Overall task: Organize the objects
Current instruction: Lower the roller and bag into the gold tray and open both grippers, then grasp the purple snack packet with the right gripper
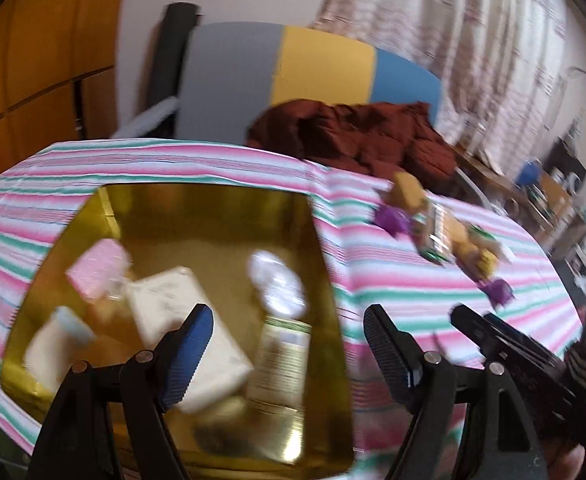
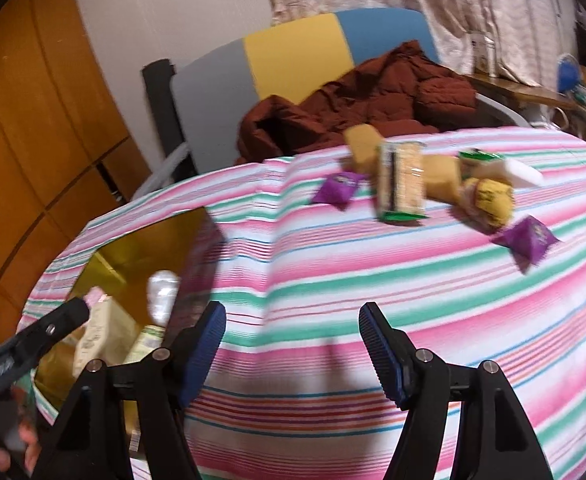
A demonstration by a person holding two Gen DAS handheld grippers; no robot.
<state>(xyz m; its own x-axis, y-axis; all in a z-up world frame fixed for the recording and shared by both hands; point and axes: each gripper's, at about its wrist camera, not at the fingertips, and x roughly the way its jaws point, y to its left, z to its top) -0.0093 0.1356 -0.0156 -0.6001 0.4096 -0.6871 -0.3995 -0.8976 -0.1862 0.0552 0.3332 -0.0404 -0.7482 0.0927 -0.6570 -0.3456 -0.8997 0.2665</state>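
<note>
A gold box (image 1: 197,208) stands on the striped tablecloth and holds a pink packet (image 1: 97,266), a cream packet (image 1: 181,320), a clear-topped green-labelled bottle (image 1: 283,340) and a white item (image 1: 53,344). My left gripper (image 1: 289,344) is open and empty above the box's right side. My right gripper (image 2: 293,344) is open and empty above the cloth, right of the box (image 2: 133,248). Loose snacks lie at the far side: a cracker pack (image 2: 401,178), two purple packets (image 2: 339,186) (image 2: 529,240), yellow items (image 2: 489,200). The right gripper also shows in the left wrist view (image 1: 493,332).
A striped tablecloth (image 2: 333,272) covers the table. A dark red jacket (image 2: 357,96) lies on a grey, yellow and blue chair (image 2: 293,56) behind the far edge. Wooden panels (image 2: 33,120) stand left. Curtains and a cluttered desk (image 2: 533,88) are at the back right.
</note>
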